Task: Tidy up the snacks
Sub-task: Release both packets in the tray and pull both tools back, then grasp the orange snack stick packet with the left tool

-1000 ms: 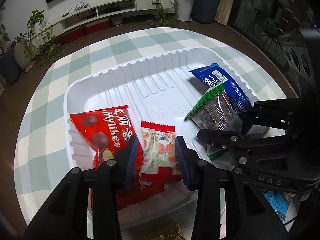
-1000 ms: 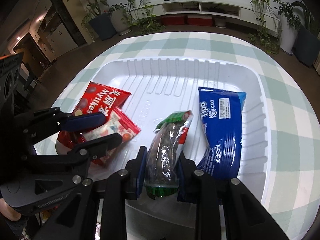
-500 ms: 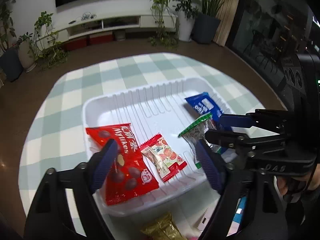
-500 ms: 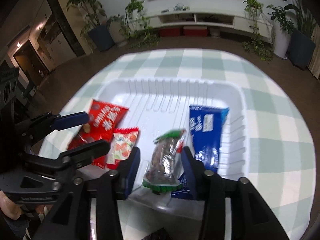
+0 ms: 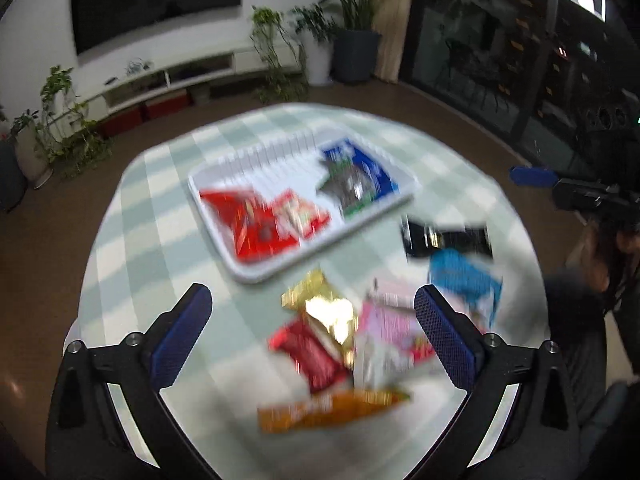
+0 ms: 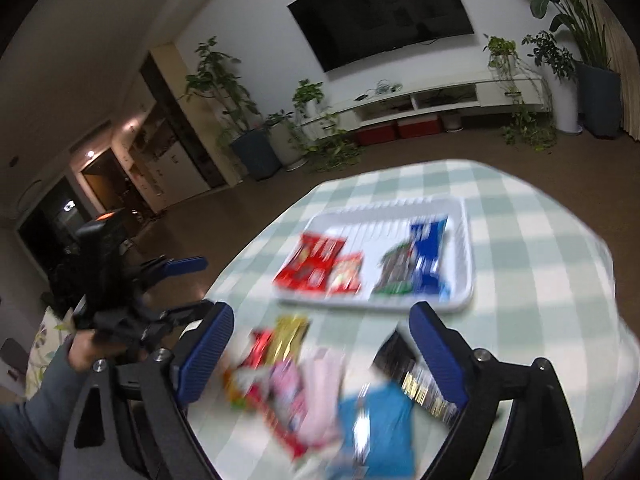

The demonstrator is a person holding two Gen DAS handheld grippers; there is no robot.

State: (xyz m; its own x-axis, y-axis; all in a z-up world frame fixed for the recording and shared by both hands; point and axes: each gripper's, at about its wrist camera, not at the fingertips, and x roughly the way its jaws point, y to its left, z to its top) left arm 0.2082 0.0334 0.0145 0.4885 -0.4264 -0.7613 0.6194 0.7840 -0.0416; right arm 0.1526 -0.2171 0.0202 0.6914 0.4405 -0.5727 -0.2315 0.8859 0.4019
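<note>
Both pictures are looking blurry. The left claw is standing wide apart with nothing in it, hanging above a loose pile of snacks on the round counter with the green and white checked cloth. The right claw is spread wide too and is holding nothing. The white plastic tray with ribbed walls is sitting farther back on the counter. Inside it, a big red candy bag is lying at the left, touching a small red and white packet. A clear packet with green ends is lying at the right, touching a blue cake packet. Nearer the claws, a shiny gold packet, a pink packet, an orange packet, a light blue packet and a black packet are lying on the cloth outside the tray.
</note>
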